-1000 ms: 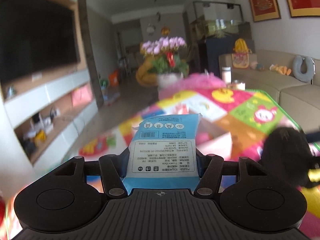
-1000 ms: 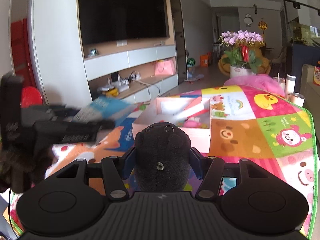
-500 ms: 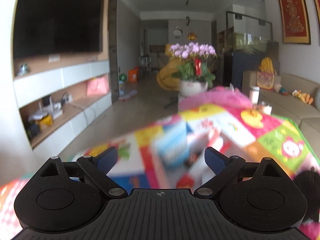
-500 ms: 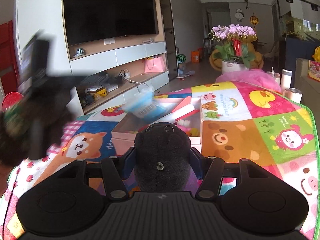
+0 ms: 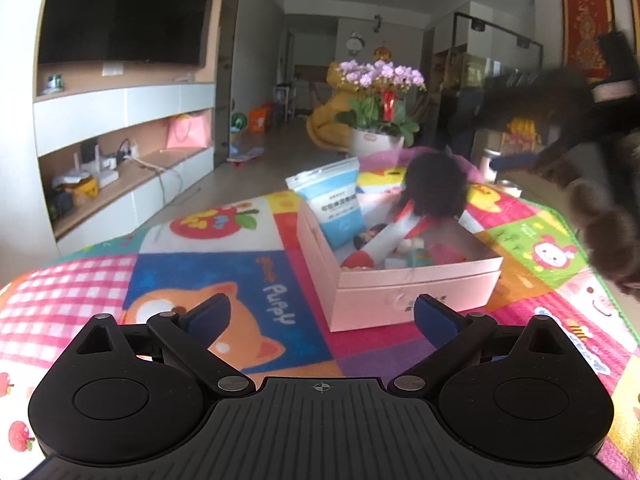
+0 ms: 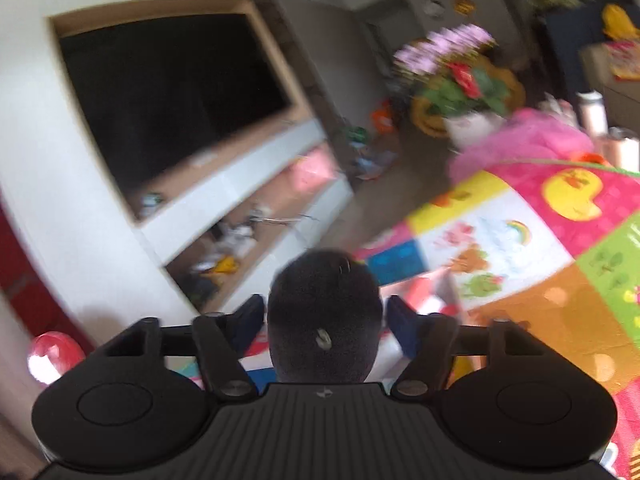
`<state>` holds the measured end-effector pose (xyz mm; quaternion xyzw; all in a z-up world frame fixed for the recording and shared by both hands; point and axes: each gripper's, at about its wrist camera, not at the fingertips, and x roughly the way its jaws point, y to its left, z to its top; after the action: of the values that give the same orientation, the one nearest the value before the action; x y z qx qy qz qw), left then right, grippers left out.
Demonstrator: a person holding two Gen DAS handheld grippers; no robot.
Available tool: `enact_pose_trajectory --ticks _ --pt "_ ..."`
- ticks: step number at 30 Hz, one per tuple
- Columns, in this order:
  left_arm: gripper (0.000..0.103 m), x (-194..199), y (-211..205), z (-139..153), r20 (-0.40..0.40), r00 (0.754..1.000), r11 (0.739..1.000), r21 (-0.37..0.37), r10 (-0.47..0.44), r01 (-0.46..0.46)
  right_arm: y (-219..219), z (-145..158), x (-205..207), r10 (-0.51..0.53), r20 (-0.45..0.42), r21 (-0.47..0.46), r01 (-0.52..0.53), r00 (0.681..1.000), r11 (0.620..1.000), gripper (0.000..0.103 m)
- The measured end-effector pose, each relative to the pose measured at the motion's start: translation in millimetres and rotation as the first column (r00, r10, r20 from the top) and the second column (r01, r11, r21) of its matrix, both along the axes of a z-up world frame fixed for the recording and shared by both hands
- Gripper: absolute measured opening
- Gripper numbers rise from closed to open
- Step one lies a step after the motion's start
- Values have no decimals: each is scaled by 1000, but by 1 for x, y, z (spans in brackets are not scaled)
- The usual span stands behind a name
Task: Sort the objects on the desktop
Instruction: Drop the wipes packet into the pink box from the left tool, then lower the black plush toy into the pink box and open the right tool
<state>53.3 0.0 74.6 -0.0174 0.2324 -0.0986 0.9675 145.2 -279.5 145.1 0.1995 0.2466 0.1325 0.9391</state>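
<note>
Mat: the patchwork play mat (image 5: 208,264) covers your whole work surface, and the box sits on it ahead of your left gripper
Step in hand: my reading is that you are mid-drop, with the black plush toy (image 6: 324,316) leaving your right gripper over the pink box (image 5: 404,300)
Pink box: open-topped, just beyond your left fingertips, already well filled
Box contents: the blue tissue pack (image 5: 338,204) stands leaning against the far-left corner; a white and red tube (image 5: 384,236) lies slanted across the middle; smaller bits, pink and teal, sit beneath and are too blurred to name
Plush toy: in the left view it is a dark blurred ball (image 5: 434,194) above the far side of the box, apparently not yet settled inside
Right gripper: your right gripper (image 6: 324,320) has its jaws opening, the toy is between them, and the blue pads stand just off its sides rather than pressing it
Left gripper: your left gripper (image 5: 322,312) is spread wide with jaws opening and nothing between them, only mat and box front beyond
Next move: I'd judge you need to let the toy fall clear inside the walls, then draw the right gripper back without catching the box rim or knocking the leaning pack over
</note>
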Motion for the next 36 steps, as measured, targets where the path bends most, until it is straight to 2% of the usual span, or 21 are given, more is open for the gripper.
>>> enact_pose_trajectory --ticks 5,12,15,19,22,25,26,27,28,30,33,36 --pt "102 4 -4 -8 -32 999 1000 -26 -14 13 1 -2 6 -67 6 -131 67 998 989 71" --pt "102 4 -8 -19 -62 997 998 -46 -46 43 28 0 28 -14 27 -244 20 1000 970 71" --pt "103 4 -7 -20 -65 997 998 -45 -43 41 48 3 52 6 29 -287 3 1000 958 51" --pt "103 4 -3 -19 -69 997 998 -56 -19 15 78 8 89 42 64 -295 -21 997 955 51" --pt "103 6 0 -20 -78 997 999 -49 -3 0 105 3 126 55 25 -296 -45 998 954 51" --pt "103 7 5 -21 -87 996 999 -44 10 -13 132 -10 157 89 -27 -356 -93 996 930 50" --pt "103 7 8 -22 -89 996 999 -46 12 -17 139 -15 164 116 -52 -384 -127 992 915 48" --pt "103 7 10 -22 -90 996 999 -50 15 -20 146 -21 169 151 -85 -411 -172 985 895 39" --pt "103 6 12 -22 -91 996 998 -57 17 -23 150 -26 170 183 -119 -436 -217 976 873 30" --pt "103 5 15 -21 -90 996 997 -80 15 -22 147 -34 159 237 -159 -460 -284 958 841 25" --pt "103 6 12 -21 -86 996 995 -102 8 -17 128 -47 125 286 -205 -432 -349 936 831 24" --pt "103 7 2 -23 -96 995 996 -91 -10 1 114 -64 89 294 -253 -421 -378 922 825 25"
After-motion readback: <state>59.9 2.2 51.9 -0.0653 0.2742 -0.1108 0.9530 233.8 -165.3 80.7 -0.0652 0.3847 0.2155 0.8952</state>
